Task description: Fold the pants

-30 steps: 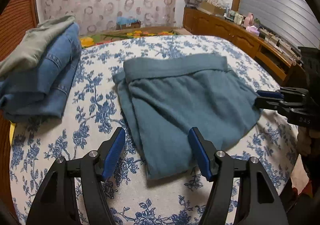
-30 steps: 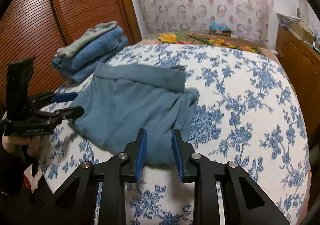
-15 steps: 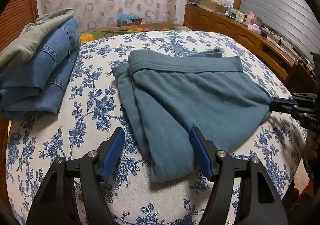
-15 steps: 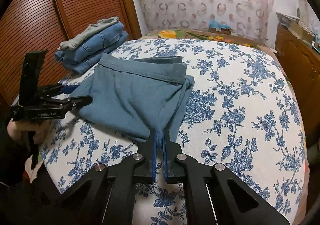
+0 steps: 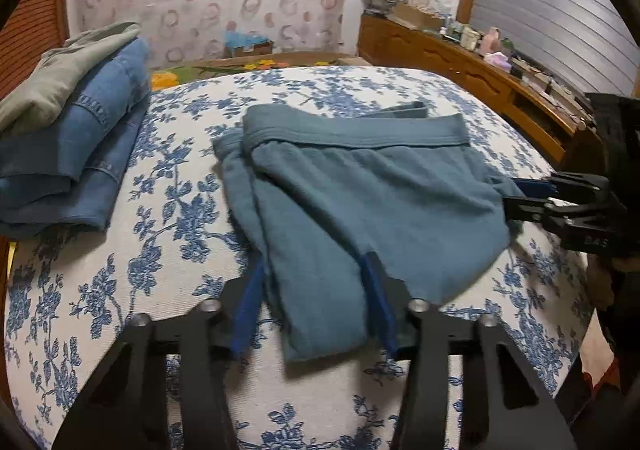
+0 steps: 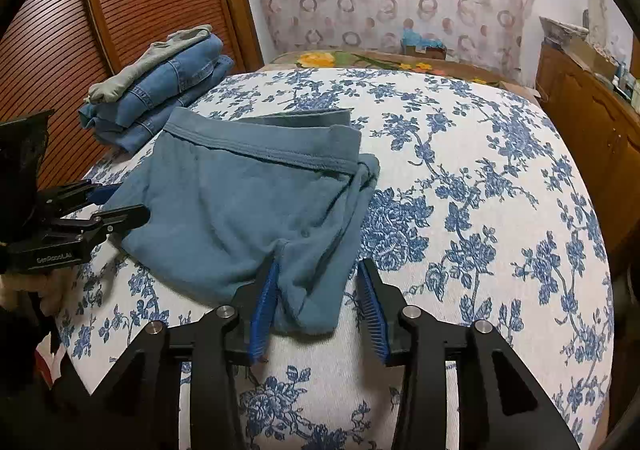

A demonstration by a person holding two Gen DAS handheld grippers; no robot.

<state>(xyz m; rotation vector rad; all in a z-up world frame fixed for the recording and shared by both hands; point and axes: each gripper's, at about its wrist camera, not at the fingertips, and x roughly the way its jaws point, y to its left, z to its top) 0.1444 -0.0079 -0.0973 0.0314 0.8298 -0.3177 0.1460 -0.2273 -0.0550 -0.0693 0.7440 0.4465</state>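
Observation:
Teal pants (image 5: 360, 201), folded with the waistband at the far side, lie on the blue-flowered bedspread (image 5: 180, 209). My left gripper (image 5: 312, 266) straddles their near corner; its jaws are closing, the cloth lies between them and the pads do not clearly press it. My right gripper (image 6: 319, 266) straddles the other near corner of the pants (image 6: 240, 209); its jaws are opening and the loose cloth rests between them. Each gripper shows at the edge of the other's view: the right gripper (image 5: 520, 195) at the pants' right edge, the left gripper (image 6: 120, 203) at their left edge.
A pile of folded jeans (image 5: 80, 153) with a grey-green garment on top sits at the bed's far left, also as the jeans pile (image 6: 168, 89). A wooden sideboard (image 5: 460, 57) with small items runs along the right. A slatted wooden door (image 6: 120, 9) stands behind the pile.
The right gripper shut on the pants' near corner, then opened again. The left jaws have narrowed around the other near corner. The pants lie closer to both cameras.

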